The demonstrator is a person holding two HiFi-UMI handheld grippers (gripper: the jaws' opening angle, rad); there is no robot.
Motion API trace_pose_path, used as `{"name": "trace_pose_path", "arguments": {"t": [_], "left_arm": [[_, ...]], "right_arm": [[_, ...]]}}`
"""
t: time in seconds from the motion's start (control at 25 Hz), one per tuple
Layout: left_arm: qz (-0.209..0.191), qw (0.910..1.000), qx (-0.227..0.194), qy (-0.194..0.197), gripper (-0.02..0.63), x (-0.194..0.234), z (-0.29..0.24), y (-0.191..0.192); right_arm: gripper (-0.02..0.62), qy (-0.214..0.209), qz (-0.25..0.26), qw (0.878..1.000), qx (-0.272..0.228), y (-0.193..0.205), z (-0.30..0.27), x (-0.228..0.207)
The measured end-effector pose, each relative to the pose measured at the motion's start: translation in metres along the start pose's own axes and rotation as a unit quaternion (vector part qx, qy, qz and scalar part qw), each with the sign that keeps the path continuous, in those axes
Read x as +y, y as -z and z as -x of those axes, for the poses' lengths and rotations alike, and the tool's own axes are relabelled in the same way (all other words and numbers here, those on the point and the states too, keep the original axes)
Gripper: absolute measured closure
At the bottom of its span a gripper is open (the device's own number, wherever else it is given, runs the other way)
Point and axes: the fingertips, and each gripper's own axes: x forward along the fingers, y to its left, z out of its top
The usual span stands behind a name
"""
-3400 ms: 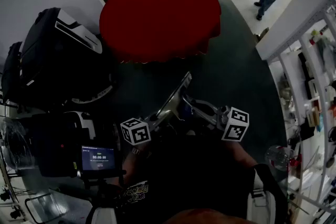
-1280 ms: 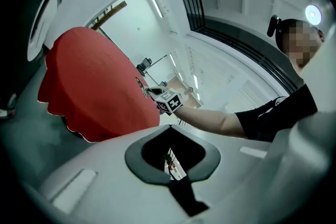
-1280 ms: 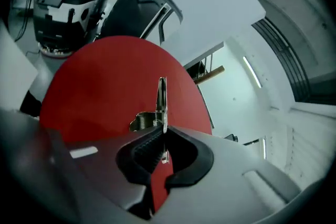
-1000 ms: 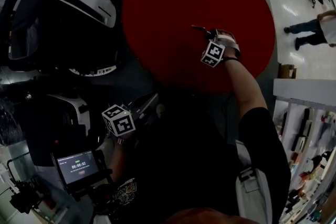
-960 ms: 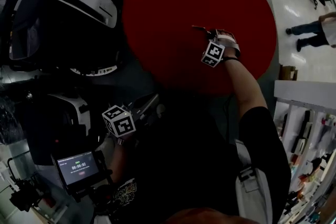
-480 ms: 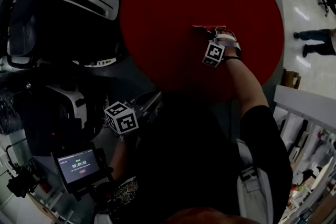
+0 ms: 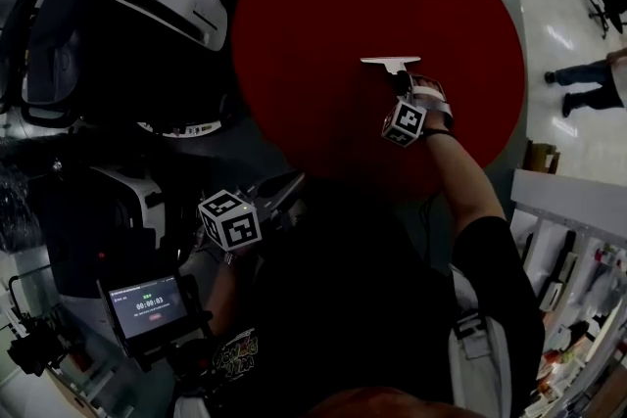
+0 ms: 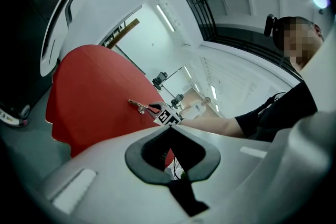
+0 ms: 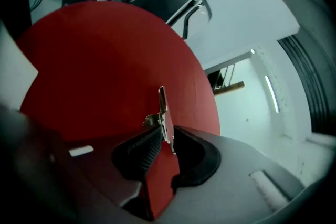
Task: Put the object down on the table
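Observation:
A round table under a red cloth (image 7: 323,15) fills the upper head view. Over its right half my right gripper (image 7: 400,79) is shut on a thin flat tool (image 7: 389,63) whose crossbar shows pale at the top. In the right gripper view the tool (image 9: 162,107) stands on edge between the jaws (image 9: 163,140), a metal piece above a red part, with the red cloth (image 9: 100,60) behind. I cannot tell whether the tool touches the cloth. My left gripper (image 7: 277,198) hangs off the table near my body, shut with nothing in it (image 8: 173,157).
Big black-and-white cases (image 7: 127,24) crowd the floor left of the table. A small timer screen (image 7: 147,305) sits at lower left. Shelves (image 7: 578,250) line the right side, and a person (image 7: 588,78) walks on the pale floor beyond.
The right gripper went from near my body out over the red table. In the last second it drew slightly nearer and the tool turned to show its pale side. The left gripper barely moved.

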Motion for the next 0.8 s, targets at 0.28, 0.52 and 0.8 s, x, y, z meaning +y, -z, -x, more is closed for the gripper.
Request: {"name": "trace_pose_path", "arguments": {"t": [0.28,0.52,0.8], "left_arm": [[-0.034,0.9986,0.008,0.04,0.589,-0.013,0.02,-0.002],[-0.074,0.9902,0.066,0.099,0.589,-0.04,0.03,0.023],[-0.075,0.9757,0.131,0.159,0.589,-0.069,0.027,0.07]], "right_arm": [[0.592,-0.101,-0.589,0.763,-0.244,-0.067,0.182,-0.053],[0.592,-0.158,-0.663,0.624,-0.383,-0.145,0.332,-0.032],[0.592,-0.149,-0.633,0.649,-0.395,-0.185,0.416,0.036]]}}
